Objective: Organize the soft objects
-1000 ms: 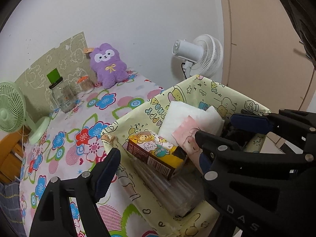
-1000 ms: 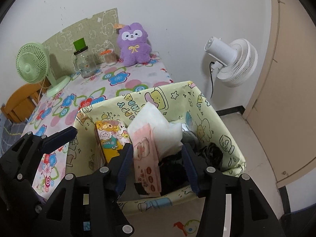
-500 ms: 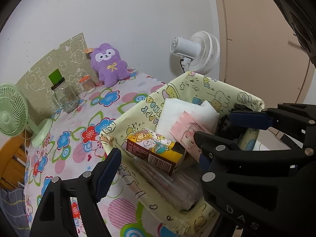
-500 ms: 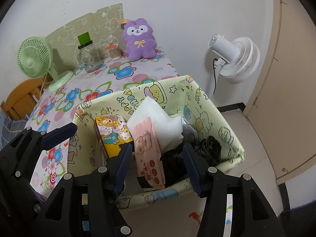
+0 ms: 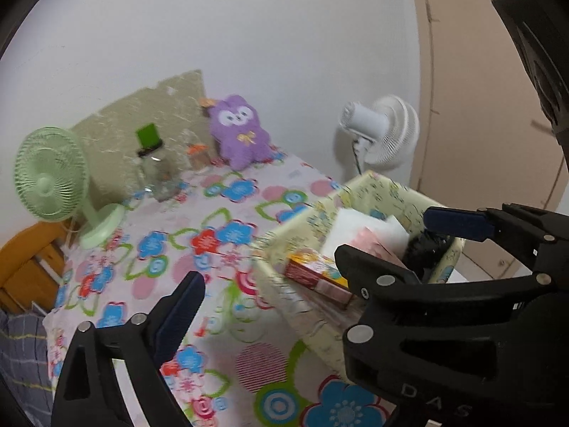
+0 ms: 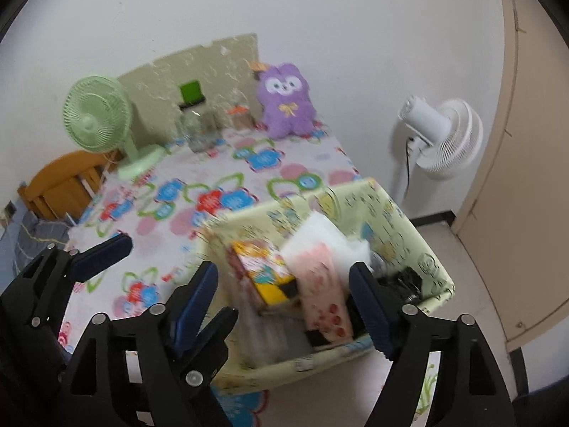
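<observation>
Two grippers — left gripper (image 5: 270,277) and right gripper (image 6: 284,295) — hover with jaws widening, gripping nothing, above a cartoon-print fabric bin (image 6: 402,220) of soft packs at the flowered table's (image 6: 227,178) edge.

A plain white wall (image 6: 320,10) backs a desk covered in a flower-print cloth (image 6: 220,192). A beige panelled door (image 6: 533,178) stands right, a pale tiled floor (image 6: 473,284) below, an orange wooden chair (image 6: 60,181) left.
</observation>
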Demonstrator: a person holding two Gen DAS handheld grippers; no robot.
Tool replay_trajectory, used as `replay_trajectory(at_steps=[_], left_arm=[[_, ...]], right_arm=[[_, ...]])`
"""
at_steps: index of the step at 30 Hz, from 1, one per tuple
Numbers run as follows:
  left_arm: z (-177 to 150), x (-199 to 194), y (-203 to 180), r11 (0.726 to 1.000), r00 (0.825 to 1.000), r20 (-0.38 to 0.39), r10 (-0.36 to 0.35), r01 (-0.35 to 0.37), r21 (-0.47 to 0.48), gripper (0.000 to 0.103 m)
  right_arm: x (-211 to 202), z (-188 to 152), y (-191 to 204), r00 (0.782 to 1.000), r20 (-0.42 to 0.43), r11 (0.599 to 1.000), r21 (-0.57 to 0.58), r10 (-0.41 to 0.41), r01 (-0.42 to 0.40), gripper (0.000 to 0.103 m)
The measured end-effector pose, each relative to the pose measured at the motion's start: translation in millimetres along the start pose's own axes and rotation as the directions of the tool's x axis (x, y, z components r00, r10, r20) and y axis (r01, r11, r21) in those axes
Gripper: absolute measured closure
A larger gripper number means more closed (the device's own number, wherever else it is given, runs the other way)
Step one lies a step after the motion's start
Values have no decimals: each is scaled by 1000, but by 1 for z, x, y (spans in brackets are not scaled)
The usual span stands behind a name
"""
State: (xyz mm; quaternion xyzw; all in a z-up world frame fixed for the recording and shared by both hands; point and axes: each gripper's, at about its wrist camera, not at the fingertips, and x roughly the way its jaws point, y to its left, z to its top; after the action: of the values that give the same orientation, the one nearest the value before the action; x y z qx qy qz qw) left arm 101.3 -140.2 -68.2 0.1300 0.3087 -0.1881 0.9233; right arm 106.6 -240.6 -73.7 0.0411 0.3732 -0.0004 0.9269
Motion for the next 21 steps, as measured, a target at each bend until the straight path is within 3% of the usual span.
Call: replay_trajectory(at_steps=[6,14,21], left_arm=[[-3,-31,26,998,998,42,47,-45,-42,1],[-13,-66,59,986,991,66,115,-106,-130,0],[-22,-100,84,967,976,106,189,-166,-191,0]], right_arm=[[-25,6,34,997,83,999,-41,9,-5,12],[-53,6,65,988,153,997,-81,26,-13,10],[-77,2,79,975,219,996,-93,37,-17,5]])
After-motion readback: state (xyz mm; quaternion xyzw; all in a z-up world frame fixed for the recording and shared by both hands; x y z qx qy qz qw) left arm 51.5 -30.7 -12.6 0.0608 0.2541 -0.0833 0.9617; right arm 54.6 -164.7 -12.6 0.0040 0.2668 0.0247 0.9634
